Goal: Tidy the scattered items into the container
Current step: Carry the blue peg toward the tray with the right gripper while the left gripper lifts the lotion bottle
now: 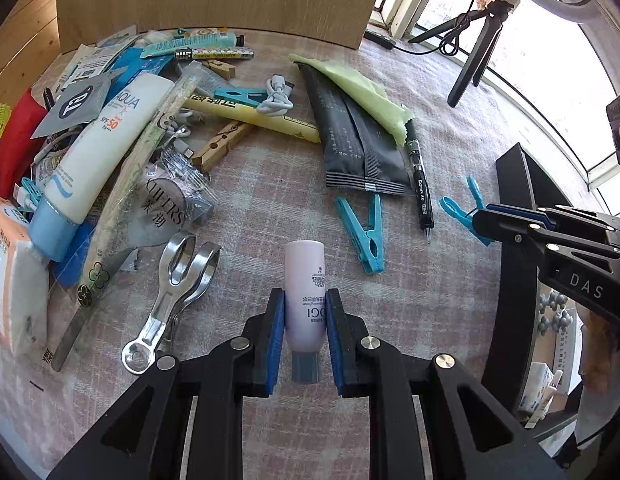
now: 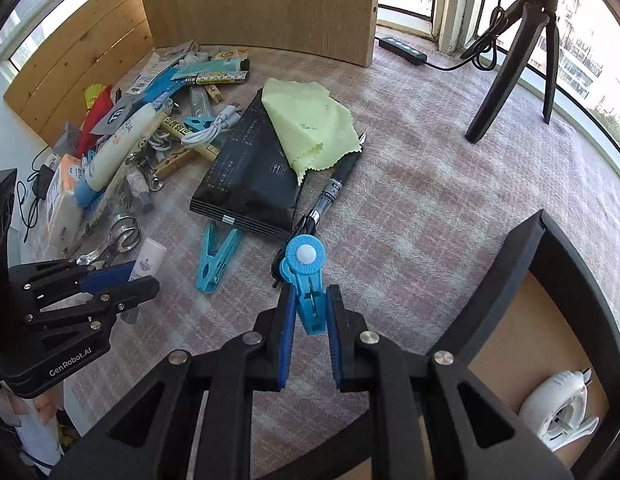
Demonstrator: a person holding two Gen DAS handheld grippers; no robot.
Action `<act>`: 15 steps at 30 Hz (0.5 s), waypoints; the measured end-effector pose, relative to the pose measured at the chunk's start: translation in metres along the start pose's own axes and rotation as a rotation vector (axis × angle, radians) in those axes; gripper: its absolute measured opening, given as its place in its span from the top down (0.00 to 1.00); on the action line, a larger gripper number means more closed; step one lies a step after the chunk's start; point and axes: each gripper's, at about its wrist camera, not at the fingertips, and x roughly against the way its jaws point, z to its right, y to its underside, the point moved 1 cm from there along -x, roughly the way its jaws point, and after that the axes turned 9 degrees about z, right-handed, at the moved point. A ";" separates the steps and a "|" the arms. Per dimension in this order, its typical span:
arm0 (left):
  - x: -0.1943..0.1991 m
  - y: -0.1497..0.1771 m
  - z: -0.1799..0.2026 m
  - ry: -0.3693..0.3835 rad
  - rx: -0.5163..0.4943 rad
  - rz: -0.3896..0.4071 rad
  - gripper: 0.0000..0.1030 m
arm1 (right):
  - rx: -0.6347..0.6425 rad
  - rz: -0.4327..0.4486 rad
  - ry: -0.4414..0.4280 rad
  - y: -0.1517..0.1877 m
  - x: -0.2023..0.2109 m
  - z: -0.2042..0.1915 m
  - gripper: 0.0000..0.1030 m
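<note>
Left gripper (image 1: 306,332) clamped on pale pink plastic tube (image 1: 304,292), right gripper (image 2: 310,316) clamped on blue plastic clothespin (image 2: 306,280).

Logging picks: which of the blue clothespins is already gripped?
The blue clip with the round white-centred disc, clamped in the right tool. The plain blue clothespin lies loose on the cloth.

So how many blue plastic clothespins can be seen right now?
3 clearly: one held between the right gripper fingers, one lying on the cloth beside the black pen, one in the pile by the white cable. More may be hidden in the clutter at left.
</note>
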 end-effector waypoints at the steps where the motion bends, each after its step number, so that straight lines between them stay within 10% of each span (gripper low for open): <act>1: 0.004 0.001 0.001 0.007 0.000 0.003 0.82 | -0.011 0.009 -0.003 0.001 0.006 0.003 0.86; 15: 0.062 0.014 0.093 0.182 -0.137 0.063 0.82 | -0.149 0.176 0.080 0.032 0.107 0.041 0.85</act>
